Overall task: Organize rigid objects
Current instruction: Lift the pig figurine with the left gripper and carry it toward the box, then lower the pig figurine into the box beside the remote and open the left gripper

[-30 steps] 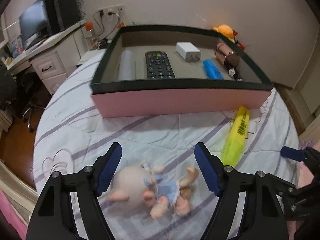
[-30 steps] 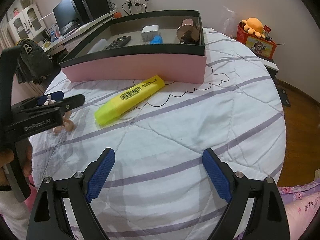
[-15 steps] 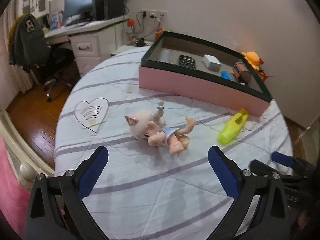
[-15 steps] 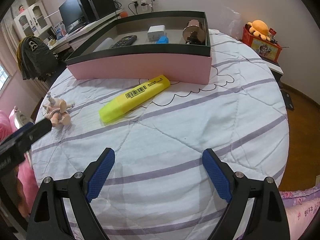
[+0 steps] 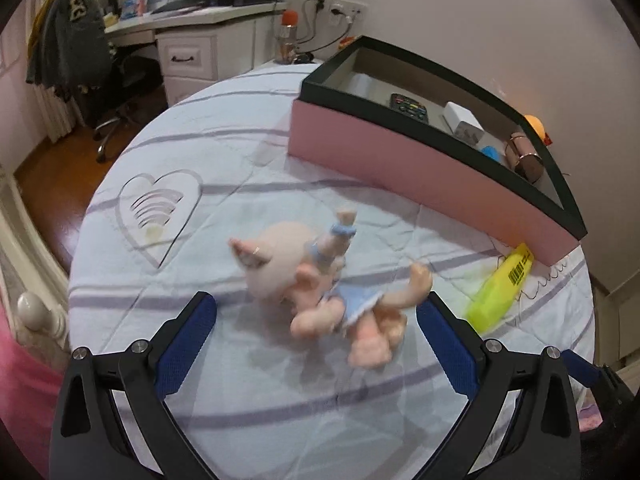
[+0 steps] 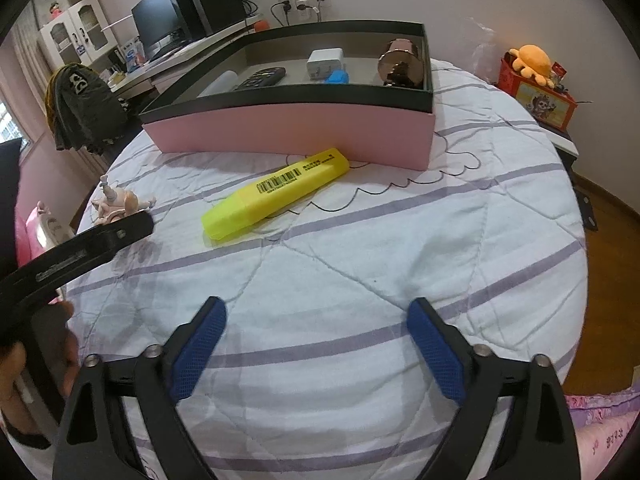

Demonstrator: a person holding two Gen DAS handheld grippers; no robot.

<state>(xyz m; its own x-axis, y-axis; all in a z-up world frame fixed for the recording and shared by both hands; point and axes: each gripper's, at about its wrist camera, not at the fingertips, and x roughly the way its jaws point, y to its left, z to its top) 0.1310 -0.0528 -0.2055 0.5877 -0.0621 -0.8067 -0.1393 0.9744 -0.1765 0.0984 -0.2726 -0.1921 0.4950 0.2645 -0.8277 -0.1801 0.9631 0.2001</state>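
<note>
Highlighter (image 6: 276, 192), yellow, barcode label too small to read; both grippers (image 5: 316, 320) (image 6: 316, 328) just opened wide, empty.

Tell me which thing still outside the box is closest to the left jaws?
The pink pig doll in the blue dress. It lies on the bedspread just ahead of the open left gripper, while the yellow highlighter lies farther off, by the pink box.
</note>
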